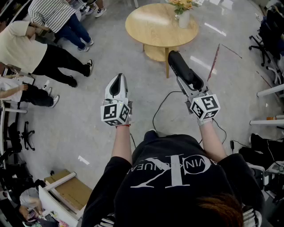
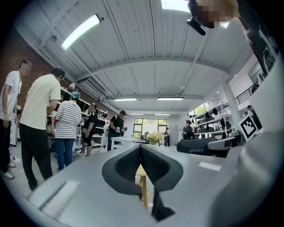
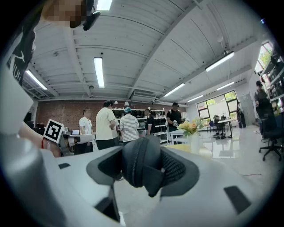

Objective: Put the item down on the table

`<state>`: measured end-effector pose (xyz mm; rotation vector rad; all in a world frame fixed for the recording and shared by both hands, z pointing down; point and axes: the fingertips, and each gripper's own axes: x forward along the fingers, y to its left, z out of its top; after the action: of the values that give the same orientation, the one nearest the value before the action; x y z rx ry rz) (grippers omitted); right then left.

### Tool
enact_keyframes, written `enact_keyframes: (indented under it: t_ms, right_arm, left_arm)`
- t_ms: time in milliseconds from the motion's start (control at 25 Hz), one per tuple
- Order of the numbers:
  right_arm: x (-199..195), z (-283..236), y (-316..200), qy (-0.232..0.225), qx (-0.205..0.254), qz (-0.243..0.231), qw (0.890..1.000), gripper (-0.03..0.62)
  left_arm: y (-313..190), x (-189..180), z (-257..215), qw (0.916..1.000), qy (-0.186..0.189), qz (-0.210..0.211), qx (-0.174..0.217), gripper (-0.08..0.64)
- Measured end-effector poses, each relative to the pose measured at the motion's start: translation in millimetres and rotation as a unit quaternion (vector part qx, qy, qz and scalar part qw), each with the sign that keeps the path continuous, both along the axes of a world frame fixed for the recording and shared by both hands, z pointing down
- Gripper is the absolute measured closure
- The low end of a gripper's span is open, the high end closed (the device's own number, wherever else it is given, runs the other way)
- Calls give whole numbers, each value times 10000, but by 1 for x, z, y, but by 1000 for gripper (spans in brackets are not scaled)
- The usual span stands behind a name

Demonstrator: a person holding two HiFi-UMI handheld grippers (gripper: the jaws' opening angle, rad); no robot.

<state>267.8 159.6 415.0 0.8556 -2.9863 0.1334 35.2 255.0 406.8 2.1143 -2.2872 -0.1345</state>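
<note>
a: count first. claws?
b: two. left claw (image 2: 140,150) and right claw (image 3: 143,168), each with one marker cube behind it: left cube (image 1: 116,113), right cube (image 1: 205,107). both claws held level above the floor (image 1: 84,133).
a: task things?
b: one black zipped case (image 1: 183,67). one round wooden table (image 1: 148,27). on the table, one white vase (image 1: 183,19) with one bunch of yellow flowers (image 1: 181,4), near the far right rim.
a: people?
b: three at the left edge of the head view: a person in a striped top (image 1: 52,12), a person in a cream top (image 1: 20,46), and a third person (image 1: 31,95) partly cut off. the gripper views show more farther back, too small to count.
a: left claw state?
b: clenched. its two dark pads (image 2: 125,166) meet at the tips. nothing between them, touching nothing.
a: right claw?
b: jaws stand wide, grasping the case by its near end. in the right gripper view the rounded end of the case fills the gap, with a pad against each side.
a: so where is the case?
b: in the air, sticking out forward from the right claw toward the table. in the head view its far end lies just under the table's near rim. it's not resting on the table top and is well apart from the vase.
</note>
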Motion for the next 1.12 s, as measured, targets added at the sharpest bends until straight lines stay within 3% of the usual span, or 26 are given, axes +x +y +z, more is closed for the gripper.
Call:
enact_keyframes:
  t_ms: [760,1120]
  right_arm:
    - [-72,9,5,160,162,534,9983,331]
    - [-114,13,-4,286,193,439,9984,331]
  left_arm:
    - [26,-102,21,9999,95,-88,-107,548]
    - [6,-130,29,9996,270,10,-114,548]
